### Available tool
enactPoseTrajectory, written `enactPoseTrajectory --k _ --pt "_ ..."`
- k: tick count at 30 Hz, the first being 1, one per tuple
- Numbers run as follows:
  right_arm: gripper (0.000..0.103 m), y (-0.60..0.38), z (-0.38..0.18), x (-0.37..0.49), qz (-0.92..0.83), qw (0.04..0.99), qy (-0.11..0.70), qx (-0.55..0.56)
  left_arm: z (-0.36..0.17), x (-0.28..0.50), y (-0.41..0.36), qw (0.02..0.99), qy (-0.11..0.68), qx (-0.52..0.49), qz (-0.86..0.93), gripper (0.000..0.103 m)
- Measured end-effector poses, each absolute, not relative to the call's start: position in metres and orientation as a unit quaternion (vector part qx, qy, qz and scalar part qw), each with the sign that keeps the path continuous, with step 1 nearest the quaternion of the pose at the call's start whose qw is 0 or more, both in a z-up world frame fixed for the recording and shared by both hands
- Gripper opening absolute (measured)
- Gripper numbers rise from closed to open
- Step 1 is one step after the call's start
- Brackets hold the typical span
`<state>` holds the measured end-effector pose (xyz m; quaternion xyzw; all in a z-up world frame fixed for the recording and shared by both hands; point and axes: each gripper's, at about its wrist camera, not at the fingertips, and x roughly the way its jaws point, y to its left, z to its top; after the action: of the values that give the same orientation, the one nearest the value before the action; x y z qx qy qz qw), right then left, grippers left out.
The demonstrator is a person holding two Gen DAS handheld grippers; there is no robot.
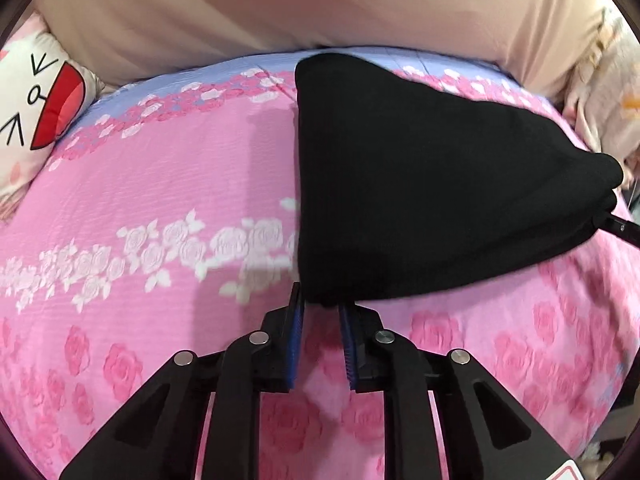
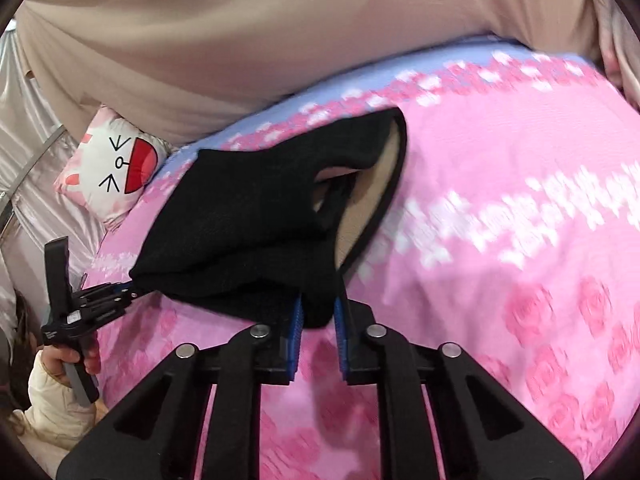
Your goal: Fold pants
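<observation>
Black pants (image 1: 420, 184) with a tan lining hang folded above a pink floral bedspread (image 1: 140, 200). My left gripper (image 1: 322, 304) is shut on one lower corner of the pants. My right gripper (image 2: 318, 312) is shut on the other corner of the pants (image 2: 260, 232), where the open waistband shows the tan lining (image 2: 360, 216). In the right wrist view the left gripper (image 2: 132, 292) shows at the left, pinching the cloth. In the left wrist view the right gripper's tip (image 1: 618, 228) shows at the right edge.
A cartoon-face pillow (image 1: 36, 96) lies at the far left of the bed. A beige curtain or sheet (image 1: 320, 4) hangs behind the bed. A person's hand and cream sleeve (image 2: 56, 392) hold the left gripper.
</observation>
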<state>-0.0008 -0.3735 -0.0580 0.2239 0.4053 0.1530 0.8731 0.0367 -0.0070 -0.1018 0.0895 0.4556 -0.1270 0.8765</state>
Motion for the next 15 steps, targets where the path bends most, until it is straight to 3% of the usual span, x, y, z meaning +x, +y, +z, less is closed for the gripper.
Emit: enactPoseTrajectory --k 3,5,7,9,10,11,13,14,15 --pt "0.012 -0.368 -0.068 -0.003 0.152 0.877 0.406 0.208 -0.104 0.04 -0.009 0.883 0.447 0.1 -0.106 0.028" --pt "0.017 -0.352 -0.067 -0.001 0.141 0.889 0.402 0.168 -0.105 0.045 -0.009 0.887 0.438 0.115 -0.09 0.05" --pt "0.022 -0.339 -0.065 0.005 0.124 0.897 0.403 0.134 -0.105 0.049 -0.018 0.895 0.416 0.144 -0.073 0.062" --pt "0.024 -0.337 -0.067 0.011 0.121 0.895 0.407 0.136 -0.109 0.057 -0.027 0.898 0.399 0.171 -0.07 0.066" --pt "0.03 -0.335 -0.068 0.015 0.12 0.894 0.41 0.139 -0.11 0.059 -0.031 0.899 0.392 0.183 -0.07 0.073" --pt "0.031 -0.332 -0.069 0.021 0.117 0.892 0.412 0.143 -0.112 0.062 -0.035 0.901 0.382 0.197 -0.065 0.084" --pt "0.031 -0.33 -0.07 0.028 0.113 0.894 0.411 0.142 -0.115 0.075 -0.037 0.901 0.372 0.216 -0.053 0.096" --pt "0.026 -0.33 -0.07 0.029 0.109 0.895 0.408 0.146 -0.113 0.079 -0.034 0.903 0.374 0.201 -0.062 0.094" --pt "0.015 -0.331 -0.068 0.032 0.104 0.896 0.403 0.155 -0.112 0.088 -0.029 0.9 0.39 0.167 -0.095 0.089"
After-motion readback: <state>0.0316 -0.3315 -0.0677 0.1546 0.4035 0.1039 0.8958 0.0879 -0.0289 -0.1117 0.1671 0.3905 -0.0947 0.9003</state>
